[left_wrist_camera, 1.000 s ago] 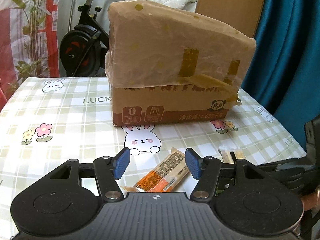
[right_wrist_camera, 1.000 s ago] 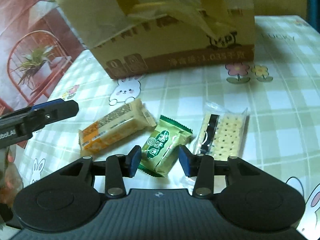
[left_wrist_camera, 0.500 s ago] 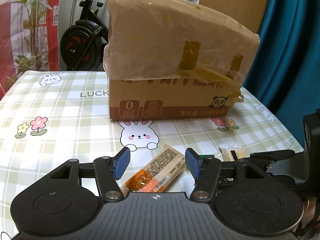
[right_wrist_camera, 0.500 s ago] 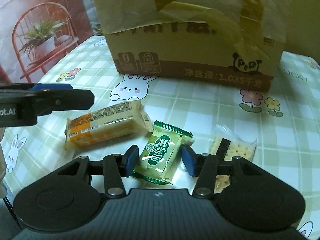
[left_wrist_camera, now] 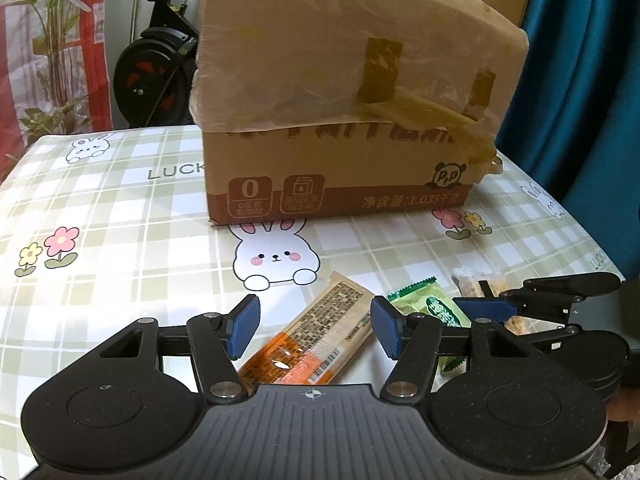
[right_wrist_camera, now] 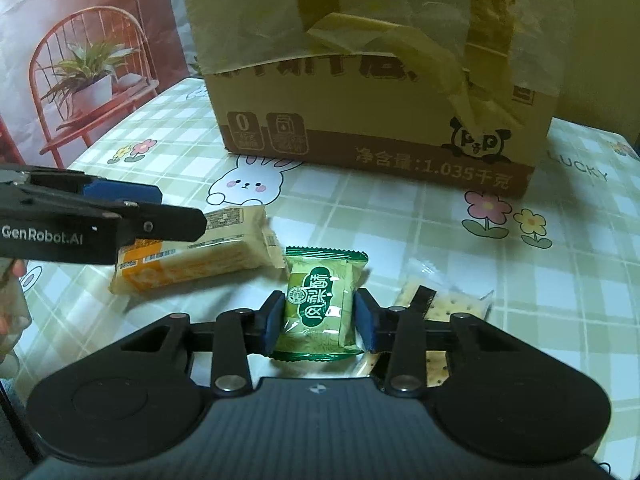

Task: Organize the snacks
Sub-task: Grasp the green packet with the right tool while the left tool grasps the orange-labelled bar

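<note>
Both differ — right gripper (right_wrist_camera: 319,317) closing onto green packet (right_wrist_camera: 320,304); left gripper (left_wrist_camera: 313,328) apart around orange packet (left_wrist_camera: 316,340).

Three snack packs (right_wrist_camera: 320,304) (side by side) before box (right_wrist_camera: 380,136), on table (right_wrist_camera: 400,216)

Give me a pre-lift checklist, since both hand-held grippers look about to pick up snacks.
1. Right hand-held gripper centred on green snack packet: ok, jaws closing against its sides.
2. Left hand-held gripper astride orange biscuit pack: ok, jaws open, pads clear.
3. Cracker packet clear of the right grip: ok, lies beside.
4. The two grippers clear of each other: ok.
5. Cardboard box open to receive snacks: cannot tell, plastic covers it.
</note>
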### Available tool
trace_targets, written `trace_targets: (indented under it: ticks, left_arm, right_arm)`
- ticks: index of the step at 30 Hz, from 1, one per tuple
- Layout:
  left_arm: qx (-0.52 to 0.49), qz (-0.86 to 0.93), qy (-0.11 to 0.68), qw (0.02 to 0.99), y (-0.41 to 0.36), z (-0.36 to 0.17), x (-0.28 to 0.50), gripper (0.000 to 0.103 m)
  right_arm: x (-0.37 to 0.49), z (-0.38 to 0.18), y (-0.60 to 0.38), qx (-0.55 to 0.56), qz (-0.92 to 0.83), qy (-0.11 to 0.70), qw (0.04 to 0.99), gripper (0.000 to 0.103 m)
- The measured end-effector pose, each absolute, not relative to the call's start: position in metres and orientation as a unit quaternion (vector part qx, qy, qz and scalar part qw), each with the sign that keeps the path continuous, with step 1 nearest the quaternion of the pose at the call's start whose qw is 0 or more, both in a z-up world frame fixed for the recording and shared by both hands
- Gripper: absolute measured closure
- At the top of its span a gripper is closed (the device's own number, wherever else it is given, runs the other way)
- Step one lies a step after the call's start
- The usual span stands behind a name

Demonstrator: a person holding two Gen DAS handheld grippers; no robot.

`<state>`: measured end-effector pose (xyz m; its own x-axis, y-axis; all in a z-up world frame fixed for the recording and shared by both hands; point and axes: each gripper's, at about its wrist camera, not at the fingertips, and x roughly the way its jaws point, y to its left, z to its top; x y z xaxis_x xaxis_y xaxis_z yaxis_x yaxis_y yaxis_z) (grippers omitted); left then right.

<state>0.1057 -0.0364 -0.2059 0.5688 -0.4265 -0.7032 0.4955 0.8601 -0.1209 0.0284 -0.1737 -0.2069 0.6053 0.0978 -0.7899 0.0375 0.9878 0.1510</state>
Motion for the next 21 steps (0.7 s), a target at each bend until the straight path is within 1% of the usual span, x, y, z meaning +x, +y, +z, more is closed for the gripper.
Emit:
trace_targets:
  ticks: [21]
  left_arm:
    - [0.081,-0.265,0.394,0.876,-0.045,-0.218,0.102,0.039]
  right_arm:
    - [0.028,-0.209,-0.179,0.082,0.014,0.436,0.896,0.063]
